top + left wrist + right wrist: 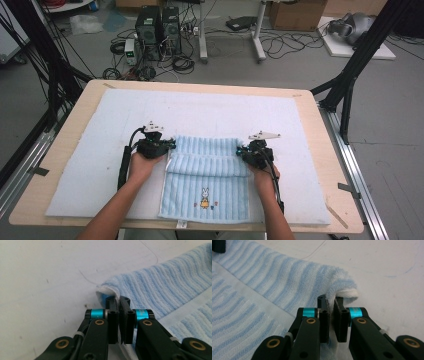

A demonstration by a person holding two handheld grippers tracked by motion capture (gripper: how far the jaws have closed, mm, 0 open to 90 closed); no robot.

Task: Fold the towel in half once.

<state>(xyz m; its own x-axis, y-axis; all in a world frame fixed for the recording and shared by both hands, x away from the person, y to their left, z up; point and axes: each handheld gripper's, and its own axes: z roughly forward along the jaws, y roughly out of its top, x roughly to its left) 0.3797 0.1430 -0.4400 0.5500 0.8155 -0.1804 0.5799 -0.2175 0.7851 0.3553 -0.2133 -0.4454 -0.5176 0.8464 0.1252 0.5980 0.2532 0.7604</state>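
Cables, computer towers (157,30) and cardboard boxes (295,12) crowd the grey floor beyond your pale wooden bench (75,115), which carries a white padded mat (210,110). From the high view you get what the claw cameras cannot give: the whole light blue ribbed terry towel (207,175) lying on the mat near your edge of the bench, its far part folded back toward you, and a small embroidered rabbit (204,198) on the lower single layer.

Your left claw (119,303) sits at the fold's left corner, your right claw (331,303) at its right corner. Up close, the left claw view shows the jaws pressed nearly together with the towel's white-edged corner nipped between them. The right claw view shows the same on its side, cloth bunched up over the pinched tips.

You see the towel's ribs running in raised blue stripes, with a flatter woven band beside them and a white hem at the corners.
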